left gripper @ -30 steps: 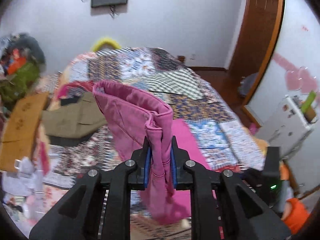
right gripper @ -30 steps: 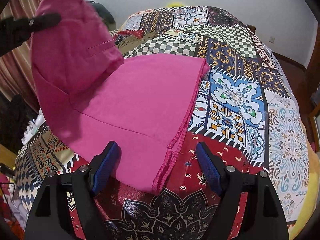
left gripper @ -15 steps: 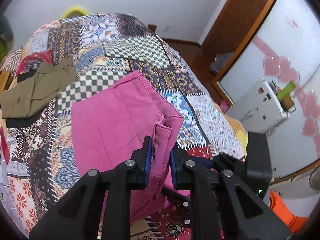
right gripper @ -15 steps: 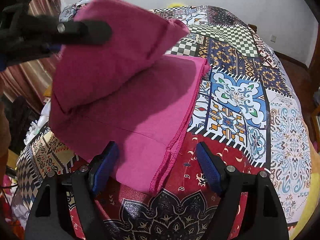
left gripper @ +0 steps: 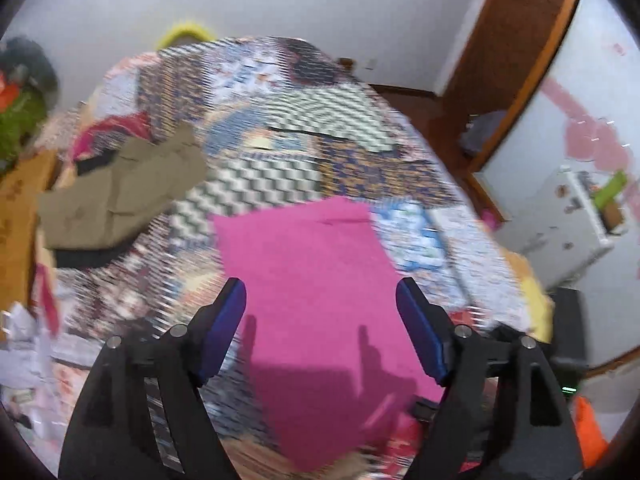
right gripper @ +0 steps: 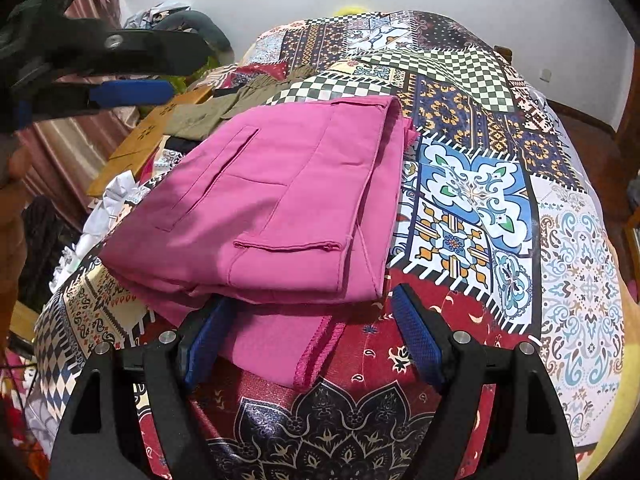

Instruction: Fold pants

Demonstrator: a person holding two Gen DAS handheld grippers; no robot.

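Observation:
The pink pants (right gripper: 280,208) lie folded over on the patchwork bedspread (right gripper: 472,200), waist part with pockets on top, a lower layer with hems sticking out toward me. They also show in the blurred left wrist view (left gripper: 312,280). My left gripper (left gripper: 320,320) is open and empty above the pants; it also shows raised at the upper left of the right wrist view (right gripper: 132,68). My right gripper (right gripper: 312,340) is open and empty, its fingers on either side of the near edge of the pants.
An olive garment (left gripper: 120,196) over dark clothes lies on the bed's left side, next to a wooden board (right gripper: 140,136). Crumpled white paper (right gripper: 108,208) lies at the left edge. A white cabinet (left gripper: 560,224) and a door frame (left gripper: 508,68) stand to the right.
My left gripper laid the held waist end down over the lower part of the pants, opened, let go and drew back upward. The right gripper has stayed open in place.

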